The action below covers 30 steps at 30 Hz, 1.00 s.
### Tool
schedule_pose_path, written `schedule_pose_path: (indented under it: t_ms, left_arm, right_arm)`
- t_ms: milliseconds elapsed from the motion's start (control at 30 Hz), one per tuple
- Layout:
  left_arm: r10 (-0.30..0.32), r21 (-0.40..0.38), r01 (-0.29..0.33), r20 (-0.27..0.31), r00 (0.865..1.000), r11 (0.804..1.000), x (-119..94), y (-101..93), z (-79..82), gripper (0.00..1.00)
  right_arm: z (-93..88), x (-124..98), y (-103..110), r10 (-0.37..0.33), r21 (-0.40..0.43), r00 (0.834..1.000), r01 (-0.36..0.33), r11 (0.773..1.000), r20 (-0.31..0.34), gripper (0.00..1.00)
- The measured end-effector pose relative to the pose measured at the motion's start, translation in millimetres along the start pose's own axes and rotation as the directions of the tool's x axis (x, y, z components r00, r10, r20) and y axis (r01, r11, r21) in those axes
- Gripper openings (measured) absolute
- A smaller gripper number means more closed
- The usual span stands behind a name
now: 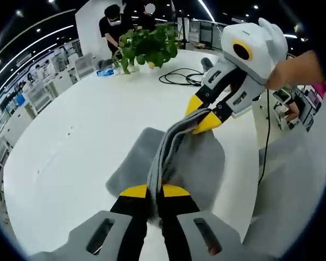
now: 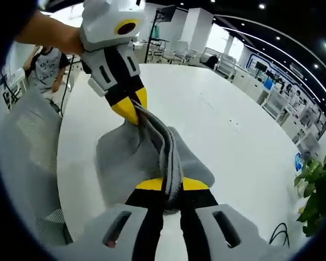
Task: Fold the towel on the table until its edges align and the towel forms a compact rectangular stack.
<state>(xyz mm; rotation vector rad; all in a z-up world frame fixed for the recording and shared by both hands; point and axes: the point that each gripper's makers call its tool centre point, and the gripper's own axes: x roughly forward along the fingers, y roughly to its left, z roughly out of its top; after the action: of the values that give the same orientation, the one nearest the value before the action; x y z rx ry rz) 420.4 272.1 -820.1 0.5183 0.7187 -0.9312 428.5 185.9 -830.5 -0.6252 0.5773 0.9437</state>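
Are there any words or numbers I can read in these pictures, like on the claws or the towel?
None can be read. The gray towel is plain, the left claw and right claw show only yellow and black, and the white table is bare of writing. Anything on the far shelves is too small and blurred.

grey towel (image 1: 198, 157), white table (image 1: 87, 141), yellow-tipped fingers (image 1: 135, 191)

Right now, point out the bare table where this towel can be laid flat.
Bare white table spreads wide between the towel and the plant. It is crowded near the cables and the table edge by the chair. Both grippers, left and right, clamp the towel.
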Motion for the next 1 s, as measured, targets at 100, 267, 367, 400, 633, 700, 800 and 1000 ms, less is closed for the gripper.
schedule_pose_path:
  t_ms: [100,267,367,400,633,700,800,1000]
  left_arm:
    - [0.007,0.009,-0.007,-0.001,1.000,1.000,8,4.2,-1.7,0.07]
    - [0.009,0.013,-0.009,-0.005,1.000,1.000,18,8.5,-7.6,0.07]
    - [0.008,0.019,-0.008,-0.008,1.000,1.000,24,10.7,-11.4,0.08]
    - [0.008,0.021,-0.008,-0.009,1.000,1.000,26,10.8,-11.9,0.08]
    - [0.004,0.028,-0.004,-0.013,1.000,1.000,38,14.8,-15.3,0.08]
    - [0.005,0.034,-0.005,-0.016,1.000,0.999,41,16.6,-16.7,0.08]
    - [0.005,0.025,-0.004,-0.019,1.000,1.000,46,20.2,-17.9,0.08]
    - [-0.003,0.033,0.004,-0.035,0.999,0.999,56,26.9,-21.8,0.08]
  right_arm:
    - [-5.0,8,-3,-0.011,-0.009,1.000,0.011,1.000,-0.013,0.08]
    - [-12.9,20,-6,-0.015,-0.004,1.000,0.014,1.000,-0.028,0.08]
    - [-17.2,25,-6,-0.017,-0.009,0.999,0.017,1.000,-0.040,0.08]
    - [-18.3,26,-6,-0.017,-0.008,0.999,0.016,1.000,-0.043,0.08]
    - [-27.6,35,-8,-0.014,-0.009,0.998,0.013,1.000,-0.062,0.08]
    - [-30.3,40,-10,-0.007,-0.008,0.998,0.006,1.000,-0.070,0.09]
    - [-32.4,43,-12,-0.001,-0.004,0.997,0.001,1.000,-0.075,0.09]
    - [-38.6,53,-16,0.019,0.028,0.996,-0.016,0.999,-0.082,0.09]
